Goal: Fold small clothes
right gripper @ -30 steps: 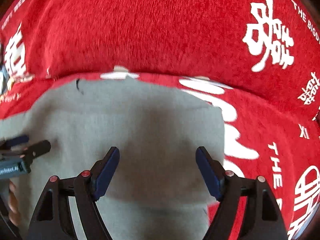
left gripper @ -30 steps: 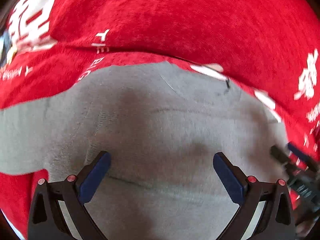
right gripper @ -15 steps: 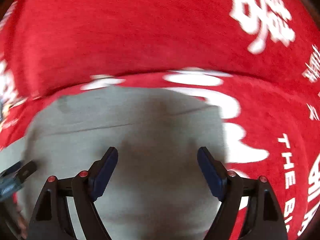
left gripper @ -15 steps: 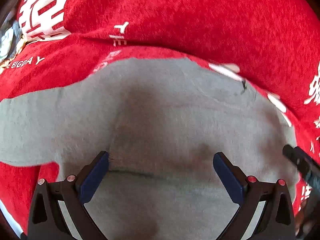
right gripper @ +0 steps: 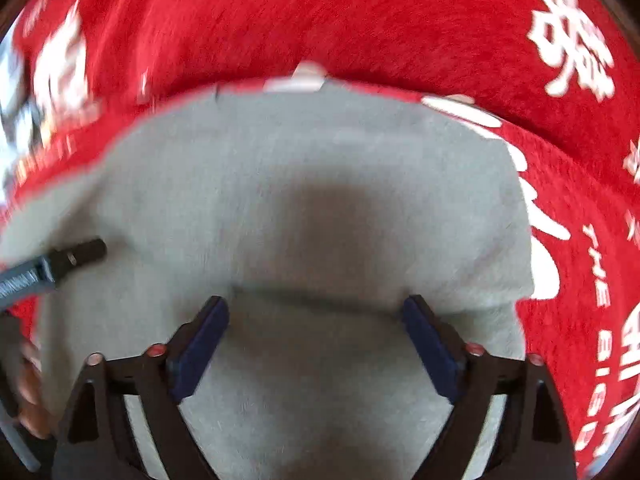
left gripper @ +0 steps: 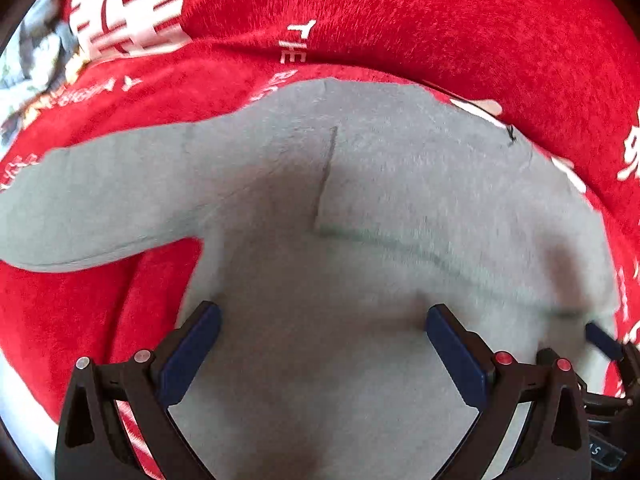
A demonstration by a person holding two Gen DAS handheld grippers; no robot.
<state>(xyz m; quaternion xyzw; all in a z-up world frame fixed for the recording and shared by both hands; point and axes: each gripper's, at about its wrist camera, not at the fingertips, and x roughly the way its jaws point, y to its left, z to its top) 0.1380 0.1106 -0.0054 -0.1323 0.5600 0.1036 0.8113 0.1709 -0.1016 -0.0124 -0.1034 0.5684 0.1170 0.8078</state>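
Note:
A small grey garment (left gripper: pixel 380 208) lies flat on a red blanket (left gripper: pixel 420 20) with white lettering. One sleeve (left gripper: pixel 92 204) stretches out to the left in the left wrist view. My left gripper (left gripper: pixel 320 334) hovers over the garment's lower body, open, nothing between its blue pads. In the right wrist view the same grey garment (right gripper: pixel 312 184) fills the middle. My right gripper (right gripper: pixel 316 330) hangs above a fold line with its jaws opening, pads apart from the cloth. Each gripper shows at the edge of the other's view, right gripper (left gripper: pixel 600 340) and left gripper (right gripper: pixel 60 264).
The red blanket (right gripper: pixel 360 12) rises in a soft ridge behind the garment. A hand (right gripper: pixel 30 392) holds the left gripper at the lower left of the right wrist view. Some patterned clutter (left gripper: pixel 36 52) shows at the far upper left.
Both views have shifted: the sleeve has come into sight on the left, and a fold edge now lies nearer both grippers. The right gripper's jaws stand a little wider.

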